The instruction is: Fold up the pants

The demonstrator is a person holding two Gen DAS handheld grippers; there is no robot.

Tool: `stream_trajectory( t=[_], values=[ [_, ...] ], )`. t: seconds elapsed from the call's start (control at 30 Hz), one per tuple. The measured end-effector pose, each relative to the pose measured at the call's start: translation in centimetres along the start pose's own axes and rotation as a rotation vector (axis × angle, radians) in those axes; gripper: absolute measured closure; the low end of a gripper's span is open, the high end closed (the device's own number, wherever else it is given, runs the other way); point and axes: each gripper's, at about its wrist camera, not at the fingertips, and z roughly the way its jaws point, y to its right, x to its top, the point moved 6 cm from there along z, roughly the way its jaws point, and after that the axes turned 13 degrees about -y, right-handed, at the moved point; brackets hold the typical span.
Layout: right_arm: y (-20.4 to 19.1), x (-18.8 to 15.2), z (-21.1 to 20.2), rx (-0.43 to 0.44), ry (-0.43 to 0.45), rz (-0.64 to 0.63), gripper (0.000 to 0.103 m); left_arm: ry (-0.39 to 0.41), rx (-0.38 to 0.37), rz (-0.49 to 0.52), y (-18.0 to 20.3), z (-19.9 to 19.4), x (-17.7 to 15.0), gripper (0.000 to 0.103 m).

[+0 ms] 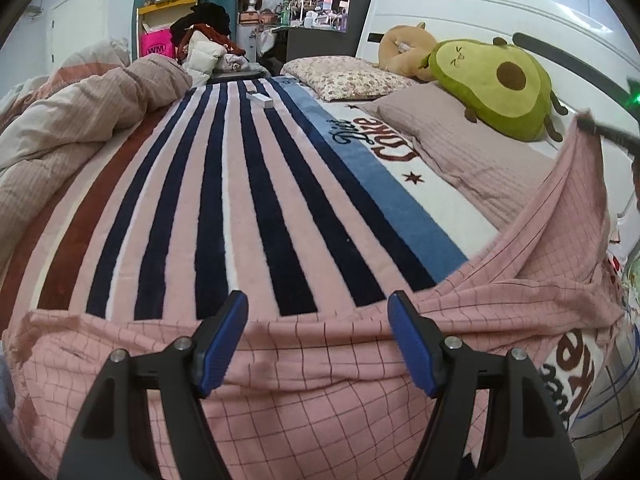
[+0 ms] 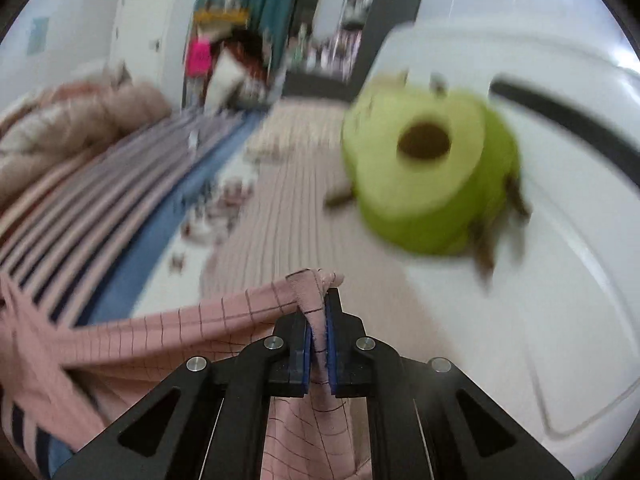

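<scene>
The pink checked pants (image 1: 320, 364) lie across the near end of the bed on a striped blanket (image 1: 224, 208). My left gripper (image 1: 318, 304) is open just above the pants, with nothing between its blue pads. My right gripper (image 2: 318, 312) is shut on one end of the pants (image 2: 312, 292) and holds it lifted above the bed. In the left wrist view that lifted end rises to the far right, where the right gripper (image 1: 592, 122) pinches it. The right wrist view is blurred by motion.
A green avocado plush (image 1: 492, 84) and a tan plush (image 1: 404, 48) lie on pillows (image 1: 460, 136) by the white headboard (image 1: 480, 12). A bunched duvet (image 1: 72, 128) lies along the left. A small white box (image 1: 259, 99) sits on the far blanket.
</scene>
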Motion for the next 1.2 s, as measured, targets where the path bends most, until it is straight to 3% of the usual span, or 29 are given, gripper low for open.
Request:
stream_trajectory(
  t=[0.13, 0.23, 0.37, 0.53, 0.67, 0.73, 0.83, 0.9, 0.93, 0.97, 1.03, 1.1, 1.2],
  values=[
    [-1.0, 1.6, -4.1, 0.025, 0.147, -0.02, 0.103, 0.003, -0.003, 0.004, 0.2, -0.3, -0.2, 0.035],
    [-1.1, -0.3, -5.7, 0.046, 0.169, -0.018, 0.103, -0.004, -0.005, 0.007, 0.3, -0.6, -0.8, 0.035],
    [0.7, -6.0, -6.3, 0.087, 0.087, 0.052, 0.102, -0.009, -0.004, 0.012, 0.5, -1.0, -1.5, 0.035],
    [3.3, -15.8, -5.7, 0.128, -0.059, 0.216, 0.102, -0.012, 0.001, 0.015, 0.8, -1.4, -1.8, 0.035],
    [5.5, -21.2, -4.7, 0.058, -0.15, 0.336, 0.103, -0.009, -0.006, 0.021, 1.3, -1.5, -1.8, 0.034],
    [6.4, -22.2, -4.4, 0.056, -0.18, 0.364, 0.101, -0.008, -0.007, 0.03, 1.6, -1.4, -1.6, 0.035],
    [7.3, -20.7, -5.2, 0.04, -0.149, 0.37, 0.099, -0.003, -0.014, 0.035, 2.1, -1.4, -1.4, 0.035],
    [7.1, -18.3, -5.8, 0.036, -0.115, 0.321, 0.082, 0.002, -0.022, 0.036, 2.3, -1.4, -1.2, 0.035],
    [6.7, -17.0, -5.7, 0.027, -0.107, 0.289, 0.061, 0.004, -0.025, 0.036, 2.4, -1.4, -1.1, 0.035],
    [6.2, -15.8, -5.5, 0.019, -0.105, 0.259, 0.05, 0.004, -0.026, 0.037, 2.5, -1.4, -1.1, 0.035],
    [5.2, -13.7, -4.0, 0.018, -0.127, 0.189, 0.048, 0.003, -0.027, 0.039, 2.4, -1.3, -1.1, 0.035],
    [4.5, -12.9, -2.1, 0.04, -0.185, 0.166, 0.039, 0.001, -0.023, 0.037, 2.3, -1.2, -1.1, 0.035],
    [3.5, -13.4, 1.8, 0.161, -0.3, 0.208, 0.041, -0.003, -0.024, 0.027, 1.9, -1.1, -1.3, 0.035]
  ],
)
